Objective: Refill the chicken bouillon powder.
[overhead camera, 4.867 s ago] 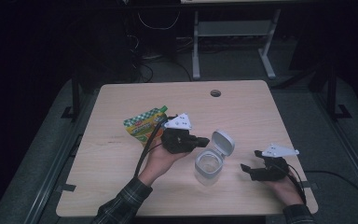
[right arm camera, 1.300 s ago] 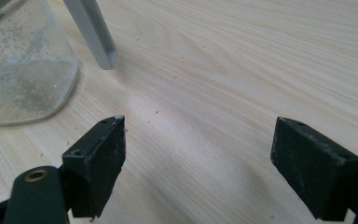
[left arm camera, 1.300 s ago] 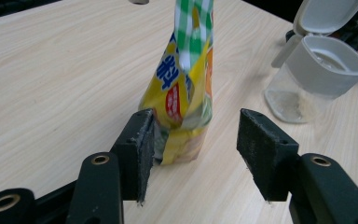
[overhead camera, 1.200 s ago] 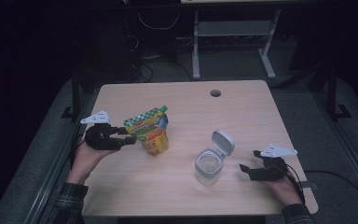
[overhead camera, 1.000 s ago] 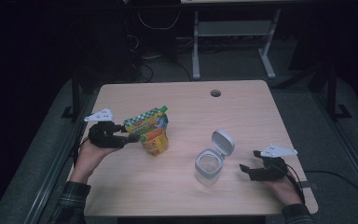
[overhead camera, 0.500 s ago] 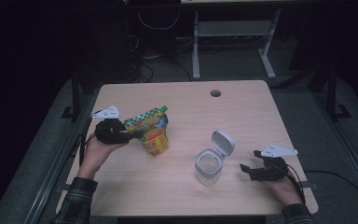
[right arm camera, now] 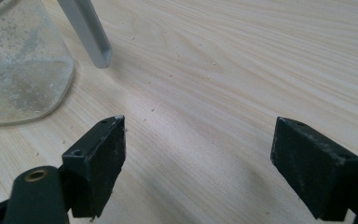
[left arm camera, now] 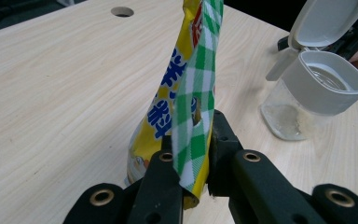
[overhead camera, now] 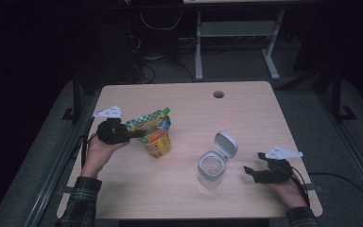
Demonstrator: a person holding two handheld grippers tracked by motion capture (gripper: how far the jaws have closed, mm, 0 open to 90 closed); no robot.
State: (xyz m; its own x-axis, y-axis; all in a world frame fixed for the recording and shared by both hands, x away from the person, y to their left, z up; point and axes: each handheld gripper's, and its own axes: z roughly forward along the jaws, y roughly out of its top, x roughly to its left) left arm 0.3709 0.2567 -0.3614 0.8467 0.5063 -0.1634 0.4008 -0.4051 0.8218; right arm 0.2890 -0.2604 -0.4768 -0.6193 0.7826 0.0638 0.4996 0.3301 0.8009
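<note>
A yellow and green checked snack pouch stands on the wooden table at the left. My left gripper has just been closing and is now shut on the pouch, its jaws pinching the checked side seam in the left gripper view. A clear plastic jar with its white flip lid open stands right of centre, and the jar also appears at the right of the left gripper view. My right gripper rests open on the table just right of the jar, nothing between its jaws.
A round cable hole sits near the table's far edge. Dark floor, cables and a metal stand lie beyond the table. A hand in a plaid sleeve holds the left gripper.
The left gripper has moved right to the pouch's left edge and closed on it. The right gripper and the jar have stayed still.
</note>
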